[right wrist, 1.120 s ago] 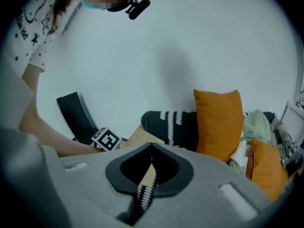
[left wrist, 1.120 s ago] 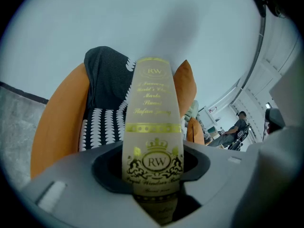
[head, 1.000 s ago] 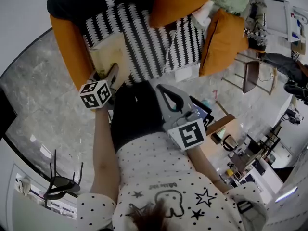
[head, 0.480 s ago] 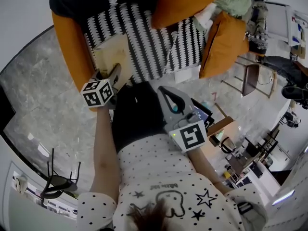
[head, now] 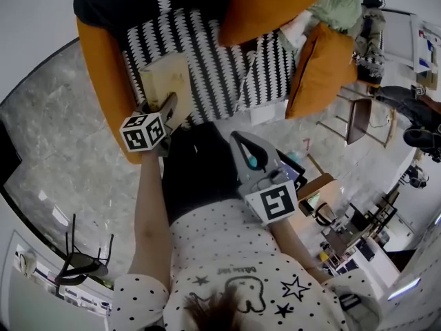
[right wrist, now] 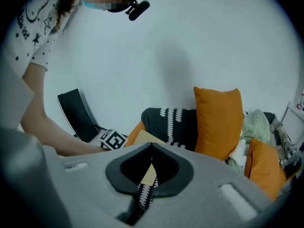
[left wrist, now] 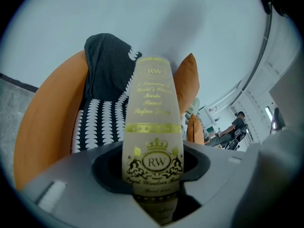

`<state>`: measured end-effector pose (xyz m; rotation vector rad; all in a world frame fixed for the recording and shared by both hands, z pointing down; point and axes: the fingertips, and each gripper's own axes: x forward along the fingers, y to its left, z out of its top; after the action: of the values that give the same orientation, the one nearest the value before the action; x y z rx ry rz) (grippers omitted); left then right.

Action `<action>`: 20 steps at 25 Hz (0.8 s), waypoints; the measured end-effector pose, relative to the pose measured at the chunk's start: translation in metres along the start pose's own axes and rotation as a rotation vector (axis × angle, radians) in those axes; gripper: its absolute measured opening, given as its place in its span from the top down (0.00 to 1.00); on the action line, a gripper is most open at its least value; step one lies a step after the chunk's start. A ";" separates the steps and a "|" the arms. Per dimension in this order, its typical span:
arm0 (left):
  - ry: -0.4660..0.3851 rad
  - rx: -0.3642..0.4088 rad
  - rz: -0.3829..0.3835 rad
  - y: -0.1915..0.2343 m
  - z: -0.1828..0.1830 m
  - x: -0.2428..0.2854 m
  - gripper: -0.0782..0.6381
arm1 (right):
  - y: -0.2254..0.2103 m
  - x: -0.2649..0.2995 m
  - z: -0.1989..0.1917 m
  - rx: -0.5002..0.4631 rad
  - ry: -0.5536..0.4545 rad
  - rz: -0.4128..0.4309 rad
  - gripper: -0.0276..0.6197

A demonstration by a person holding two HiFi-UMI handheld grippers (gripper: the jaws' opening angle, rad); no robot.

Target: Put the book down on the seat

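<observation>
A cream book with gold lettering [head: 167,81] sticks out of my left gripper [head: 167,110], which is shut on its near end. It hangs over the front left of the black-and-white patterned seat [head: 217,61] of an orange armchair [head: 103,61]. Whether its far edge touches the seat I cannot tell. In the left gripper view the book [left wrist: 154,122] stands up between the jaws of the left gripper [left wrist: 154,175]. My right gripper [head: 236,138] is held close to the person's body, short of the seat, shut and holding nothing. In its own view the right gripper's [right wrist: 152,148] tips meet.
Two orange pillows [head: 269,5] [head: 320,67] and a green cloth [head: 337,5] lie at the back and right of the chair. A small brown stool [head: 358,112] stands right of it. A black chair [head: 83,261] stands on the marble floor at lower left.
The whole head view has shifted slightly. Both grippers keep their poses, and the book stays in the left jaws.
</observation>
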<state>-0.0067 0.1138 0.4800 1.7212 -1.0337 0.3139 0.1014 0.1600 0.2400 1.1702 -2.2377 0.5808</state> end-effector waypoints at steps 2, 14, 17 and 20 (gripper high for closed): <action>0.003 -0.001 0.002 0.002 -0.002 0.004 0.57 | 0.000 0.000 -0.002 0.000 0.002 -0.001 0.95; 0.023 -0.018 0.012 0.012 -0.013 0.019 0.57 | -0.004 -0.003 -0.016 0.025 0.025 -0.016 0.95; 0.025 -0.035 0.022 0.016 -0.018 0.022 0.57 | -0.005 -0.005 -0.017 0.032 0.025 -0.017 0.95; 0.027 -0.046 0.037 0.022 -0.022 0.023 0.57 | -0.005 -0.006 -0.020 0.033 0.026 -0.020 0.95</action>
<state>-0.0043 0.1208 0.5183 1.6538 -1.0468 0.3336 0.1136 0.1731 0.2518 1.1931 -2.2001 0.6239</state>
